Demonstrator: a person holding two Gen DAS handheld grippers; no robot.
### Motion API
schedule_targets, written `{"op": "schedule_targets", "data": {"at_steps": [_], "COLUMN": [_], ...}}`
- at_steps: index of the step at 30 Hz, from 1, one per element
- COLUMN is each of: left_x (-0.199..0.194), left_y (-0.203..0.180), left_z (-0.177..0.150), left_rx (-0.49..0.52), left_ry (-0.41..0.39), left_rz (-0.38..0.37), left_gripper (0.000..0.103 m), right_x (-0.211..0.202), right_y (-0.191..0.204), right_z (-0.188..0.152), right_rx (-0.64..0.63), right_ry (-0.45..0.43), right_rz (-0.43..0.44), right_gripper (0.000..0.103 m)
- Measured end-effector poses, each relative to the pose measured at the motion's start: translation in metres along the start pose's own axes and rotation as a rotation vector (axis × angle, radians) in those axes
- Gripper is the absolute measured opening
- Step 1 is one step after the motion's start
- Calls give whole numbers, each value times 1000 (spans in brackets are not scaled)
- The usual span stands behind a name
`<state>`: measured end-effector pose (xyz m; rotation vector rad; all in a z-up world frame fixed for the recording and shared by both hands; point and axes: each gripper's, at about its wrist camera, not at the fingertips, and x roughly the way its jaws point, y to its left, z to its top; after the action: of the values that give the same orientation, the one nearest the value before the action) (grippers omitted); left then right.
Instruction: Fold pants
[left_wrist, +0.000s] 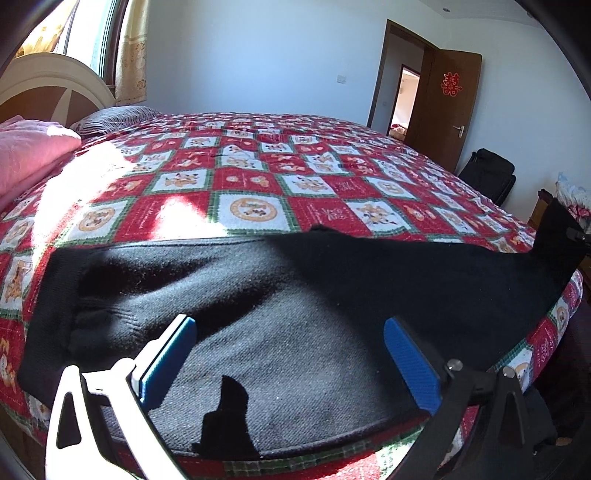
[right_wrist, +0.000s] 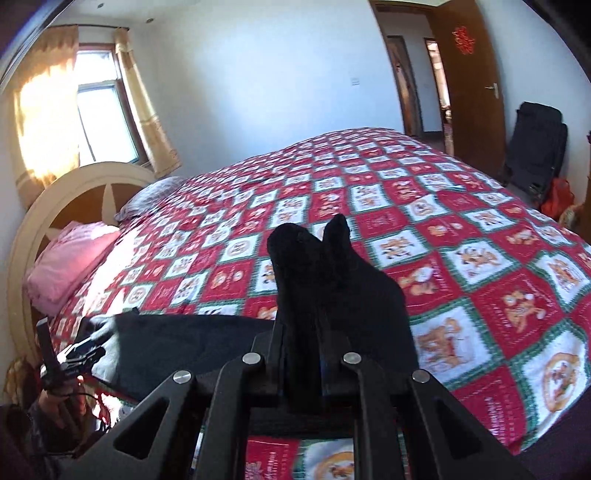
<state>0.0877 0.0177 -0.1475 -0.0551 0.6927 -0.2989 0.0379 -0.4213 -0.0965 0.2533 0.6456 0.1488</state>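
Black pants (left_wrist: 280, 295) lie stretched along the near edge of the bed (left_wrist: 258, 177), on a quilt (right_wrist: 480, 280) of red, white and green squares. In my left wrist view, my left tool (left_wrist: 290, 354) hangs over the wide end of the pants with its two blue pads (left_wrist: 410, 365) spread wide apart, gripping nothing. Sunlight falls across that end of the cloth. In my right wrist view, my right tool (right_wrist: 308, 373) is pressed together on a bunch of the black cloth, which stands up in two dark lumps above the jaws. That lifted end shows at the far right of the left view. Pink bedding (right_wrist: 70, 258) sits near the curved headboard (right_wrist: 66, 199). A brown door (left_wrist: 443, 107) stands open beyond the bed.
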Motion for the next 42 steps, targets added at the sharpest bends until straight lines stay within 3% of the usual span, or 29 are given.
{"op": "schedule_targets", "data": {"at_steps": [12,21,25,28,31,34,36,39,42], "left_x": [-3,15,19,23,29,35,35,33,33], "left_y": [-27,-71,-90,-101,-111,-117,-120,-122,-115], "left_z": [3,10,13,14,15,16,17,17,18], "left_rx": [47,125,151,167,172,155,158,177,159], "left_ry": [0,48,76,94,108,126,131,123,122], "left_rz": [-99,-210,-269,-288,-285,-289,-292,-282,-279], "left_gripper": [103,103,103,103,103,103,103,103,103], "right_x": [73,117,109,82,75,90,99,98,84], "right_y": [70,92,87,75,58,55,64,86,108], "right_z": [-32,-57,-59,-51,-46,-48,-50,-53,-66], "right_rx": [-122,-174,-176,-164,-107,-63,-52,-125,-285], "right_ry": [160,302,349,292,259,291,304,326,312], "right_rz": [76,111,210,284,236,181,192,221,151], "right_gripper": [13,15,32,33,33,33,33,33,33]}}
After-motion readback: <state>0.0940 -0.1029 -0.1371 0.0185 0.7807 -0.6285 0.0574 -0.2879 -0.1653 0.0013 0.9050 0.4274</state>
